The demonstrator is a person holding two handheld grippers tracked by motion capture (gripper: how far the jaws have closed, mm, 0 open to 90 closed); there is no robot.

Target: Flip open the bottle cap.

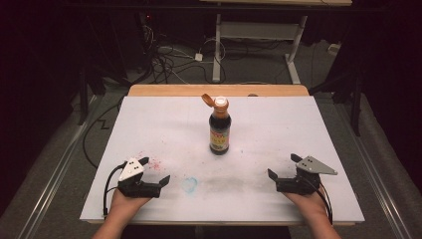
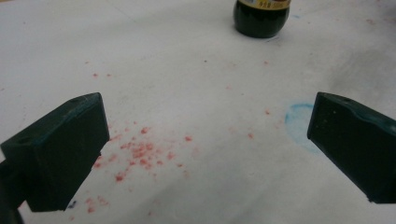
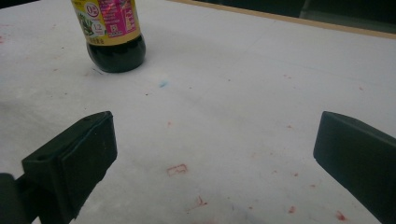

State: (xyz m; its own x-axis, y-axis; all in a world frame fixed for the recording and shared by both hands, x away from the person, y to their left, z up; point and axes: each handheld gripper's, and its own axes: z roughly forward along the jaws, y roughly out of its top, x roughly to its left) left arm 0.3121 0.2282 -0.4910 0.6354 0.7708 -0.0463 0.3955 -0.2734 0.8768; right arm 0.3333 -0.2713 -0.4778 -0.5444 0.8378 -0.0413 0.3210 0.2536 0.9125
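One dark glass-like sauce bottle (image 1: 219, 128) stands upright near the middle of the white table top (image 1: 298, 129), a little toward the far edge. It is filled with near-black liquid, has a rounded base, and wears a yellow label with red and pink print. Its orange flip cap (image 1: 207, 99) is hinged open and tilts off to the left of the pale neck.

I hold two grippers, one in each hand, both resting low near the table's near edge and well apart from the bottle. My left black gripper (image 1: 154, 171) sits at the near left with its jaws spread wide and nothing between them. My right black gripper (image 1: 283, 166) sits at the near right, its jaws likewise wide apart and empty.

Between my left jaws I see a scatter of small red specks (image 2: 140, 151) on the white surface, and one faint blue ring stain (image 2: 297, 122) beside them.
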